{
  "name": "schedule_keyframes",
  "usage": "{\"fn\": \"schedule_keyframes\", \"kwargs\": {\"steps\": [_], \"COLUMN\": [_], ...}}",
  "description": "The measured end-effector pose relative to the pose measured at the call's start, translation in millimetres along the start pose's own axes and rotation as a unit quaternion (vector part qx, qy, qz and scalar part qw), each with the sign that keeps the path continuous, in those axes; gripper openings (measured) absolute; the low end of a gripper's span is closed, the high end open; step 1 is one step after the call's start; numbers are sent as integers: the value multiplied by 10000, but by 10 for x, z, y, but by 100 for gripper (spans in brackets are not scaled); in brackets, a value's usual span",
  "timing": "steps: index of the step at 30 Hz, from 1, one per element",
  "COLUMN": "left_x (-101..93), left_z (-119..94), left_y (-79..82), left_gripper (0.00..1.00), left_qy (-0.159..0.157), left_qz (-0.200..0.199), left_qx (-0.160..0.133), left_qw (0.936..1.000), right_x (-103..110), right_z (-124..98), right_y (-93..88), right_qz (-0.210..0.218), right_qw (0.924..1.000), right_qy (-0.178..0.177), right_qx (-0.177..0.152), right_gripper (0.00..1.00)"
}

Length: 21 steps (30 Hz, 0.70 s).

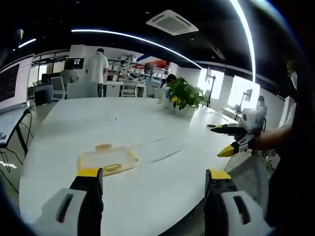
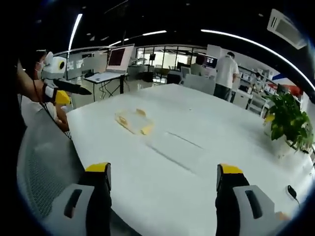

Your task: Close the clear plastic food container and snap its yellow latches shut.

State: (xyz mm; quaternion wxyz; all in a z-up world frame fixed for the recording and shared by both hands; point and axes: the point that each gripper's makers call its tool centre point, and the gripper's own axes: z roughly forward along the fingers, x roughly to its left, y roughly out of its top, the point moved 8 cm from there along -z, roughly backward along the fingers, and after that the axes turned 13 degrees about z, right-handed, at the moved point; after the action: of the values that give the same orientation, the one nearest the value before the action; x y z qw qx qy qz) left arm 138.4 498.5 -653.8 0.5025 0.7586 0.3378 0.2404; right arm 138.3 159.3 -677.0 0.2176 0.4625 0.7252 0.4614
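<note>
The clear plastic food container (image 1: 107,159) with yellow latches lies flat on the white table (image 1: 147,123), just beyond my left gripper's (image 1: 155,178) left jaw. That gripper stands open and holds nothing. My right gripper (image 1: 227,139) comes in from the right in the left gripper view, open, held over the table's edge by a hand. In the right gripper view the container (image 2: 133,121) sits farther off, left of centre, and my right gripper (image 2: 163,175) is open above the near table edge. My left gripper (image 2: 66,91) shows at the far left.
A potted green plant (image 1: 183,96) stands at the far side of the table, also plant (image 2: 287,120). A grey mesh chair (image 2: 42,167) is by the near edge. A laptop (image 2: 114,61) sits on a desk behind. People stand among desks in the background (image 1: 96,69).
</note>
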Motion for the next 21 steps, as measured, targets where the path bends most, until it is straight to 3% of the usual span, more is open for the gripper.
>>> {"fn": "schedule_keyframes", "kwargs": {"steps": [3, 8, 19, 21], "left_x": [-5, -20, -49, -53], "left_z": [9, 37, 45, 46], "left_y": [9, 11, 1, 3], "left_gripper": [84, 83, 82, 82], "left_qy": [25, 63, 23, 5], "left_qz": [-8, -59, -65, -38], "left_qx": [-27, -33, 19, 27], "left_qw": [10000, 10000, 10000, 10000], "right_x": [-28, -28, -49, -57], "right_z": [-15, -26, -48, -54], "right_y": [33, 106, 64, 76], "right_qz": [205, 184, 283, 163], "right_qw": [9997, 9992, 9992, 9988], "right_qy": [-2, 59, 20, -86], "right_qx": [-99, -348, -297, -452], "right_gripper": [88, 88, 91, 96]}}
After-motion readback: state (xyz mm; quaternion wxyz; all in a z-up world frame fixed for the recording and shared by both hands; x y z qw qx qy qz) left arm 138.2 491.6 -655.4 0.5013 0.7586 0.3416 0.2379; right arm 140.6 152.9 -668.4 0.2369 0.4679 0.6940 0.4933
